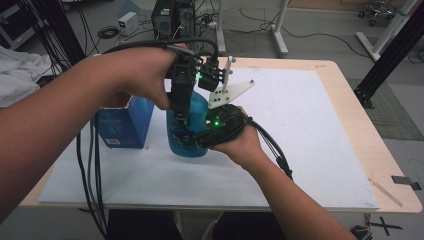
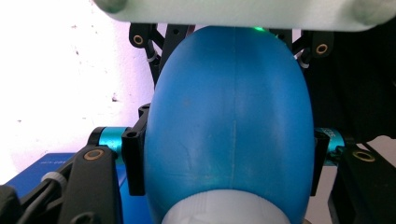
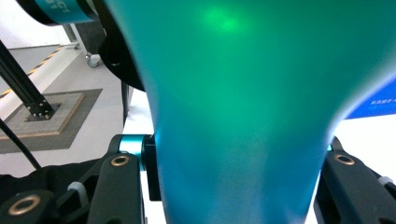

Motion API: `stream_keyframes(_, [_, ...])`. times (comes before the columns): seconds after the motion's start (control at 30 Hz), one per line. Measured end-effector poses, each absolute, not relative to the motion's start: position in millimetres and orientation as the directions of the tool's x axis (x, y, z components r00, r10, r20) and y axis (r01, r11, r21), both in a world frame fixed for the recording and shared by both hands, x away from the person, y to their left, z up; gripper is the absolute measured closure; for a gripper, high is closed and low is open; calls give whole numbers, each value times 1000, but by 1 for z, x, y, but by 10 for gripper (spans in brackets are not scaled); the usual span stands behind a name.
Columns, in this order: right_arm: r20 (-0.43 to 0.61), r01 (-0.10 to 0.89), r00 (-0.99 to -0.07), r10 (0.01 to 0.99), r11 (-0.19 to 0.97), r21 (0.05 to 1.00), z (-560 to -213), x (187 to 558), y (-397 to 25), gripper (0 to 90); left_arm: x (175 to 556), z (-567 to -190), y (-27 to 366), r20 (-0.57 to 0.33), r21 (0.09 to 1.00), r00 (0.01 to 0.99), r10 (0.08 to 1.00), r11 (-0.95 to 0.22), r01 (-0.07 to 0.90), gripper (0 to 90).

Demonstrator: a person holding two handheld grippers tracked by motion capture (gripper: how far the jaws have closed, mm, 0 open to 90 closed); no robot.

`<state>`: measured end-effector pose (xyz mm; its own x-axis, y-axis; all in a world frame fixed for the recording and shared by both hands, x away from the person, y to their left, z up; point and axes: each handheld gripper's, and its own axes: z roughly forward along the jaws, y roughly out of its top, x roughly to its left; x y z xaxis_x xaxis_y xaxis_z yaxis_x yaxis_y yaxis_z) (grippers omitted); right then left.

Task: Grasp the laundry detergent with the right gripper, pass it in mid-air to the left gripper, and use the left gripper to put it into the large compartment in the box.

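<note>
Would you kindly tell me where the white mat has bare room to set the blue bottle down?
The white mat is bare right of the right gripper, out to the table edge. It is crowded at left, where the blue bottle, blue box and left gripper cluster.

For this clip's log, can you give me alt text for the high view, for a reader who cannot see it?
Two hand-held grippers clamp a blue bottle standing on a white mat over a wooden table: the left gripper comes down on it from above, the right gripper grips its lower body from the side. A blue box stands just left of the bottle.
</note>
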<state>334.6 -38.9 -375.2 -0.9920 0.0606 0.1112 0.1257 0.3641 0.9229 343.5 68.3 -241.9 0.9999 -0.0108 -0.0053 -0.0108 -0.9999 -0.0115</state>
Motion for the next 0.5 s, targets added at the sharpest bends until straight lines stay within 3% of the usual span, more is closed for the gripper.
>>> stream_keyframes(0.5, [101, 113, -993, 53, 370, 922, -375, 333, -39, 471, 341, -242, 68, -3, -17, 1000, -21, -1000, -21, 392])
